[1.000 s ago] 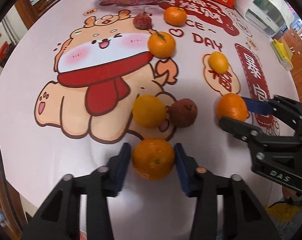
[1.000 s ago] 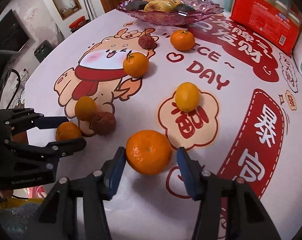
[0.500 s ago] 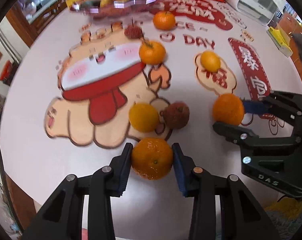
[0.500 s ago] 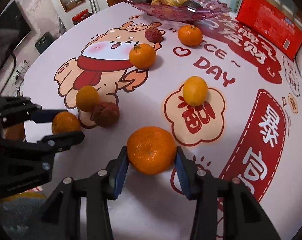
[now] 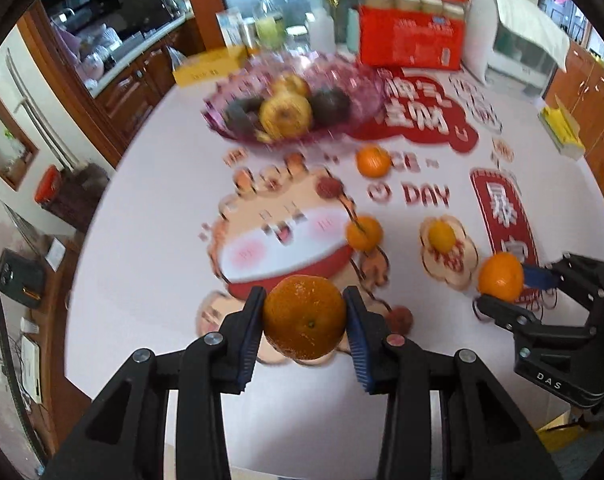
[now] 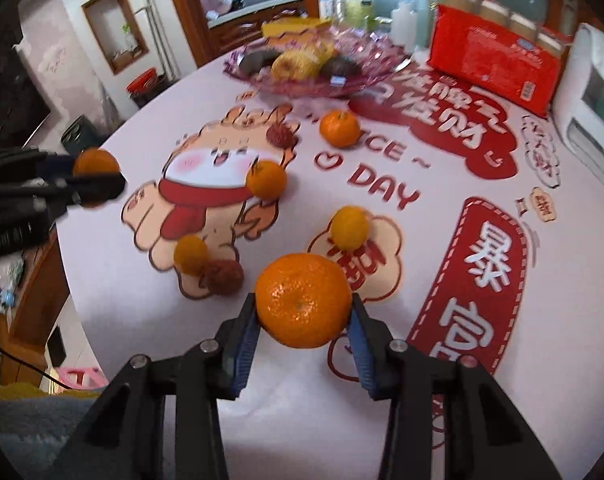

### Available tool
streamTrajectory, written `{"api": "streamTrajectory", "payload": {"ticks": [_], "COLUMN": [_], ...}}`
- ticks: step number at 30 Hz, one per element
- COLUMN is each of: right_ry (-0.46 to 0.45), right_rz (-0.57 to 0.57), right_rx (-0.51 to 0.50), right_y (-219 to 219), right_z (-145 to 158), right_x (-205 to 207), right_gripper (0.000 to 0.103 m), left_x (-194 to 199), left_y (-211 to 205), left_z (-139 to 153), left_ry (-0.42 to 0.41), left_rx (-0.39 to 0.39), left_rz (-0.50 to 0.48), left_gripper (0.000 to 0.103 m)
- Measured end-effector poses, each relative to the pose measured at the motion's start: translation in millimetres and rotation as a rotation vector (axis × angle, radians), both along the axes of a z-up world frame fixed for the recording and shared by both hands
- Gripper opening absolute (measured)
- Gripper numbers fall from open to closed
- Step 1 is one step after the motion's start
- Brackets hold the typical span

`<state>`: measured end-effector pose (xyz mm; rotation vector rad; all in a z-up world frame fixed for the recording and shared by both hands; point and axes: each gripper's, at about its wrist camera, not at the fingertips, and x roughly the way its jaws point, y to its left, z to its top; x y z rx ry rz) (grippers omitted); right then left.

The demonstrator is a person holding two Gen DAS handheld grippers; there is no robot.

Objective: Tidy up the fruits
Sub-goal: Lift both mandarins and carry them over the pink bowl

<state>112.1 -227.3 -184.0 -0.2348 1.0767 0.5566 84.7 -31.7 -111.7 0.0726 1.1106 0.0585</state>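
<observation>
Fingers of your left gripper (image 5: 304, 318) are clamped on a dull orange mandarin (image 5: 304, 317), blue pads pressed to both its sides, the fruit clear of the tablecloth (image 5: 142, 216). Fingers of your right gripper (image 6: 303, 320) are likewise clamped on a brighter mandarin (image 6: 303, 300), also raised off the cloth. On the table: a small orange (image 6: 264, 179) on the cartoon's scarf, another orange (image 6: 339, 128) near the "DAY" lettering, a yellow citrus (image 6: 349, 227) on the flower print, a second yellow citrus (image 6: 191, 254) touching a red lychee (image 6: 223, 276), and a further lychee (image 6: 280, 135) by the cartoon's head. The purple glass fruit bowl (image 6: 366, 76) stands at the far edge, holding fruit, its contents blurred. A red carton (image 6: 496, 60) sits beside it.
</observation>
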Motion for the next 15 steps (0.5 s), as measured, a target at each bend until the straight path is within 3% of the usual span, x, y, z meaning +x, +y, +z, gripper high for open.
{"api": "streamTrajectory", "payload": {"ticks": [7, 15], "right_ry": [-0.079, -0.217], "right_rz": [-0.125, -0.272], "right_rx": [0.032, 0.052], "right_y": [9, 43], "right_z": [58, 163], "right_x": [21, 60], "right_gripper": [0.042, 0.042], "left_x": [36, 92], "left_y": [48, 103], "left_z": [71, 158], "left_ry": [-0.123, -0.284], "left_rx": [0.044, 0.11], "left_rz": [-0.067, -0.214], "left_gripper": [0.038, 0.038]}}
